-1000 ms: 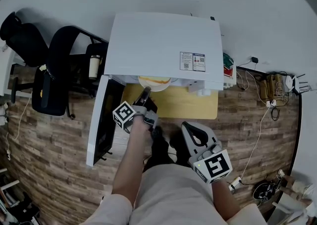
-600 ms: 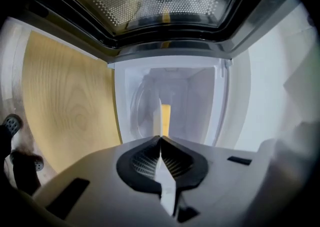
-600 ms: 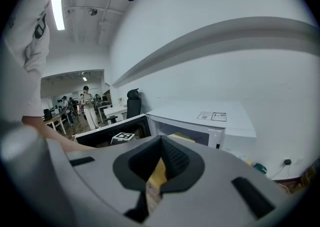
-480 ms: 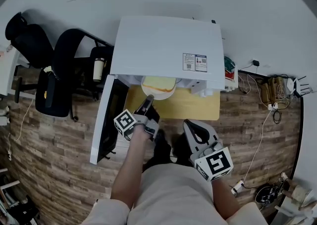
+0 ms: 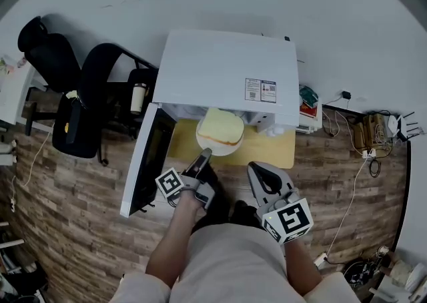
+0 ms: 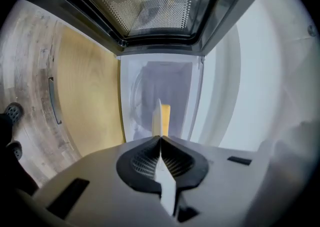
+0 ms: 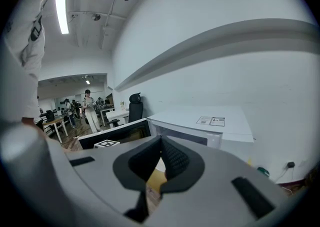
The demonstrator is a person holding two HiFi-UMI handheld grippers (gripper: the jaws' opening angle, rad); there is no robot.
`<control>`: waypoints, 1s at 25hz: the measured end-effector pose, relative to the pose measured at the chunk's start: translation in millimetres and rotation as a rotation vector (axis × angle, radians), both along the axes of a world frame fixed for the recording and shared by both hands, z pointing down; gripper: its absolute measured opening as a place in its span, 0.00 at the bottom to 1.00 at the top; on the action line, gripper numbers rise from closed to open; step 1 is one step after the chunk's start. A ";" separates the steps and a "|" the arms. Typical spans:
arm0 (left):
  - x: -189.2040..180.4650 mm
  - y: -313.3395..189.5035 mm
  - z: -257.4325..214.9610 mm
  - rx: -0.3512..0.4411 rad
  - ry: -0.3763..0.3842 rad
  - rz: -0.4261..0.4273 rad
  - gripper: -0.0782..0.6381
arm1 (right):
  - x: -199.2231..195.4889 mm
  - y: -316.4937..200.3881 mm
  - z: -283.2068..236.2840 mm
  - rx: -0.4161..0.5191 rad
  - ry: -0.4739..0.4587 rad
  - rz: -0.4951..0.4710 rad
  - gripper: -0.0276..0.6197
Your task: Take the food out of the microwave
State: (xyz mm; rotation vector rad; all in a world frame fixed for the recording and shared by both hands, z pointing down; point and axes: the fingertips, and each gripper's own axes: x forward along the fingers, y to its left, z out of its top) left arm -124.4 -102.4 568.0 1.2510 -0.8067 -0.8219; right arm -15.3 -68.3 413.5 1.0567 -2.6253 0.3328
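Tally, far to near

One microwave is standing on one yellow table, its one door hanging open; one plate is carrying one piece of food; two claws are showing, left claw and right claw; two black chairs are standing far left, left chair and right chair.

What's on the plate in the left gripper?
One pale yellow slab of food, bread or cake, covers most of the white plate. Left gripper is shut on its rim. Anything beneath the food is covered.

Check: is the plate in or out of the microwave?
Out or nearly: the plate lies ahead of the microwave's front edge, rim pinched in the left tongs.
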 end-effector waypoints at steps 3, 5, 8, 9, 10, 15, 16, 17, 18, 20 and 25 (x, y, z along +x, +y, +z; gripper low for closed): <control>5.9 12.3 -5.8 0.010 0.006 0.003 0.12 | 7.7 2.7 -3.3 0.006 -0.004 -0.005 0.04; 10.3 20.7 -12.3 0.019 0.021 -0.003 0.12 | 14.4 4.7 -5.3 0.008 -0.008 -0.007 0.04; 15.7 33.6 -25.0 0.043 0.037 -0.017 0.12 | 25.9 6.6 -9.4 0.014 -0.016 -0.007 0.04; 17.7 37.8 -30.8 0.052 0.045 -0.022 0.12 | 29.9 7.1 -11.4 0.018 -0.019 -0.006 0.04; 19.7 42.1 -37.2 0.061 0.054 -0.028 0.12 | 33.8 7.6 -13.7 0.021 -0.023 -0.005 0.04; 26.1 64.0 -69.0 0.102 0.080 -0.060 0.12 | 49.1 11.7 -24.7 0.032 -0.049 -0.004 0.04; 27.3 68.1 -74.4 0.111 0.080 -0.066 0.12 | 51.9 12.9 -25.9 0.036 -0.056 -0.005 0.04; 28.4 72.0 -79.2 0.119 0.080 -0.073 0.12 | 54.6 14.3 -27.2 0.039 -0.061 -0.007 0.04; 29.5 75.9 -83.8 0.126 0.080 -0.080 0.12 | 57.1 15.9 -28.5 0.043 -0.065 -0.009 0.04; 31.2 83.8 -93.1 0.133 0.077 -0.096 0.12 | 61.1 20.0 -31.4 0.049 -0.072 -0.014 0.04; 32.0 100.2 -115.4 0.144 0.044 -0.160 0.12 | 68.9 32.0 -40.4 0.062 -0.087 -0.022 0.04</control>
